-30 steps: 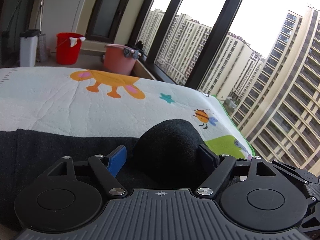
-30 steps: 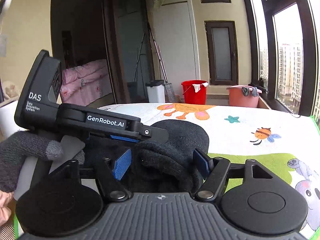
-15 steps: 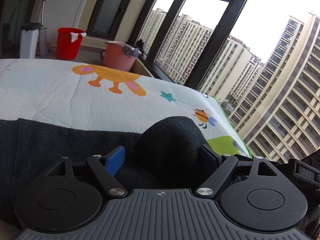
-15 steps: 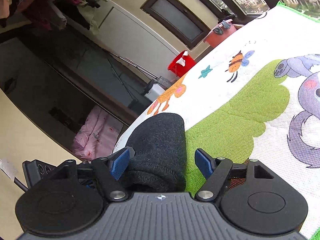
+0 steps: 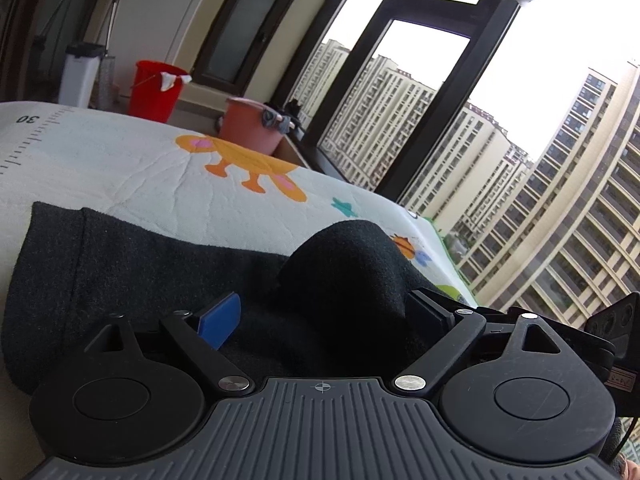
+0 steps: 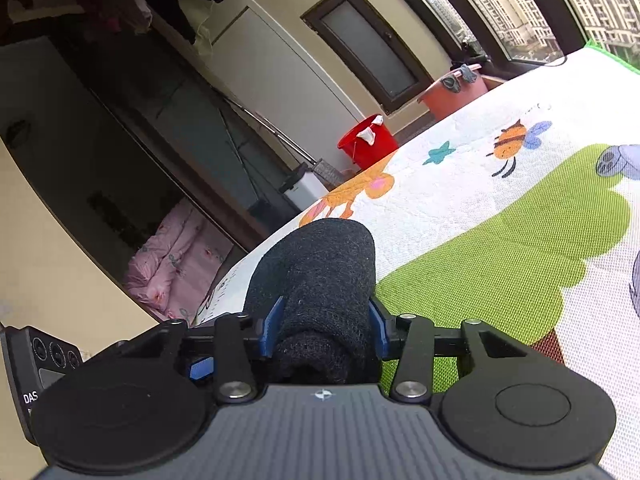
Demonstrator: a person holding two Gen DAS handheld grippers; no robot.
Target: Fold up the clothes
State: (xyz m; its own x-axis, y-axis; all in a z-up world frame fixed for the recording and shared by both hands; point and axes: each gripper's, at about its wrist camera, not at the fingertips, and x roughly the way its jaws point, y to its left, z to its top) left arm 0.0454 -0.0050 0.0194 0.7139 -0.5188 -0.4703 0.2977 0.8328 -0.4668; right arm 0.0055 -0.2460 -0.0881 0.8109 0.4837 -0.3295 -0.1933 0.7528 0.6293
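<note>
A dark charcoal knit garment (image 5: 132, 264) lies on a cartoon-print mat (image 5: 120, 168). A raised fold of it (image 5: 348, 272) bulges between the wide-spread fingers of my left gripper (image 5: 324, 316), which is open around it. In the right wrist view my right gripper (image 6: 324, 324) is shut on a rolled bunch of the same dark garment (image 6: 320, 264), its blue pads (image 6: 274, 320) pressed on both sides. The right gripper's body shows at the left view's right edge (image 5: 616, 324).
The mat (image 6: 500, 216) shows a duck, bee and green tree. Behind it stand a red bucket (image 5: 158, 90), an orange-pink tub (image 5: 250, 126) and a white bin (image 5: 78, 76). Large windows run along the right. The left gripper's body (image 6: 36, 364) sits at the lower left.
My right gripper's jaws have closed onto the bunched garment and the view has tilted further. My left gripper has stayed open and tilted upward, showing more of the flat garment.
</note>
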